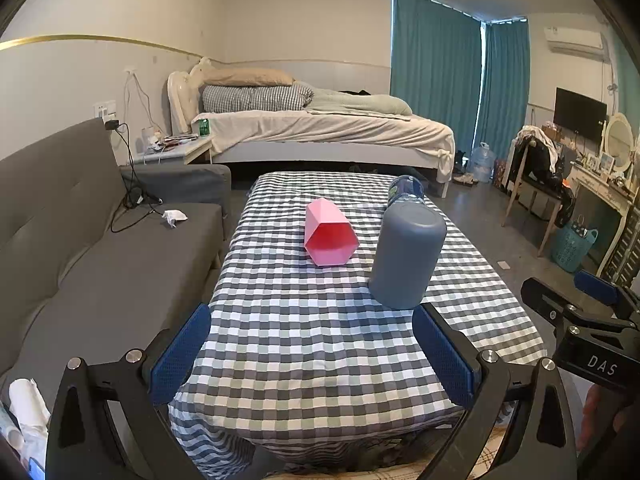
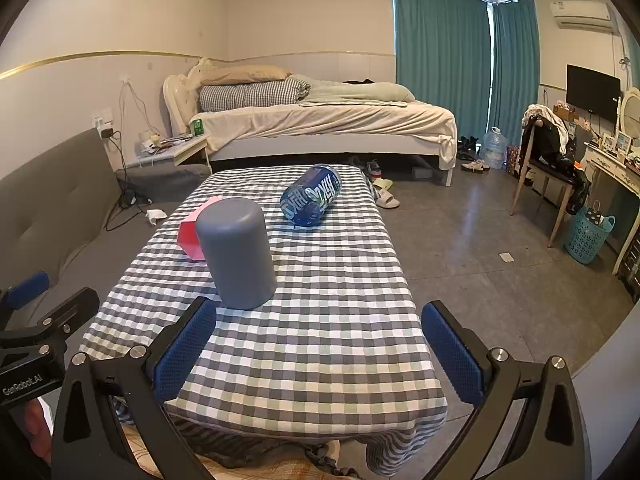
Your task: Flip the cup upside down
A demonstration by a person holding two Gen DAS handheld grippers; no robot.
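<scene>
Grey cup (image 1: 407, 254) stands mouth-down on the checked desk (image 1: 320, 344), closed end up. Pink cup (image 1: 330, 233) lies on its side just behind and left of it; blue bottle (image 2: 311, 195) lies farther behind it. My left tool (image 1: 312, 354) and right tool (image 2: 320, 354) both gape wide, empty, near side of the grey cup.

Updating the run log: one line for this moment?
left gripper: open, empty | right gripper: open, empty | gray cup: upside down | pink cup: on side
</scene>
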